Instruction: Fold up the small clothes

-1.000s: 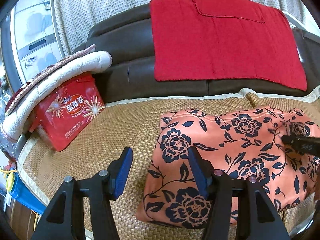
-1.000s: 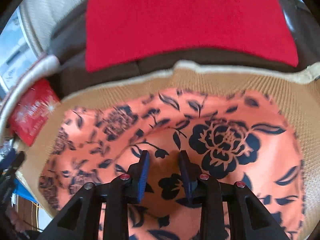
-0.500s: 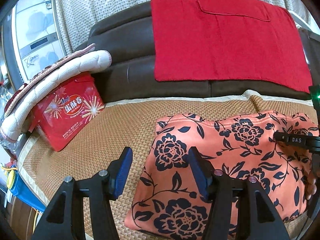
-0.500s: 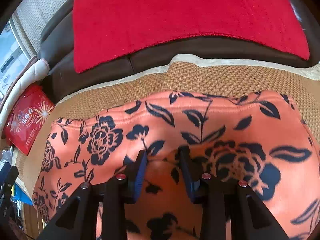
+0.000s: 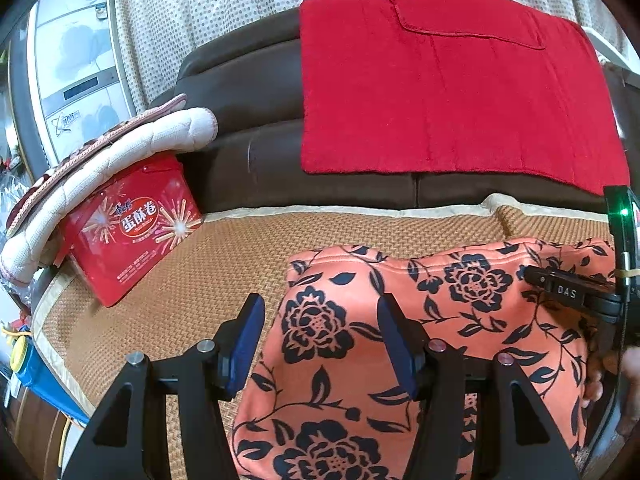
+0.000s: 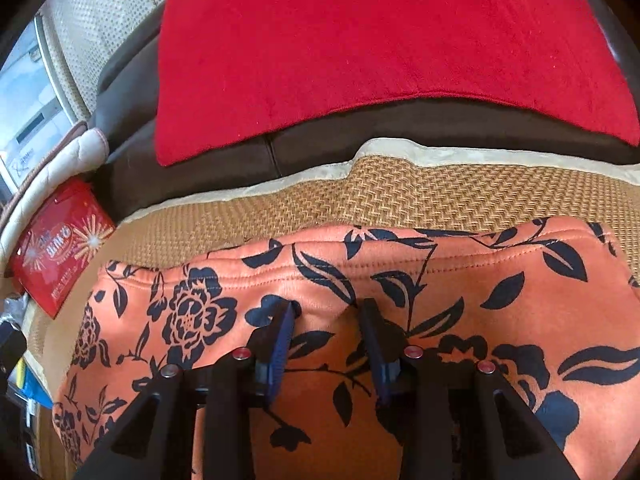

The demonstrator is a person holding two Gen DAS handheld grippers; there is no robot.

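An orange garment [image 5: 460, 280] with dark blue flowers lies folded on the woven mat [image 5: 180, 272]. My left gripper [image 5: 320, 308] hangs open just above the garment's left edge, nothing between its blue pads. My right gripper [image 6: 328, 308] stands over the middle of the garment [image 6: 500, 280] near its far hem. Its jaws stand a little apart, the fingertips sunk into the soft cloth with a low ridge of fabric between them. In the left wrist view one black finger [image 5: 568, 290] of the right gripper rests on the garment's right part.
A red snack box [image 5: 132, 232] leans under a quilted cream cushion [image 5: 120, 152] at the mat's left end. A red blanket [image 5: 440, 92] drapes over the brown sofa back [image 5: 248, 92]. A blue object [image 5: 36, 376] sits past the mat's left edge. A hand [image 5: 632, 360] shows at the right.
My right gripper came down and forward from above the garment's middle to its far hem, its tips now in the cloth. The left gripper slid slightly right over the garment's edge, still open.
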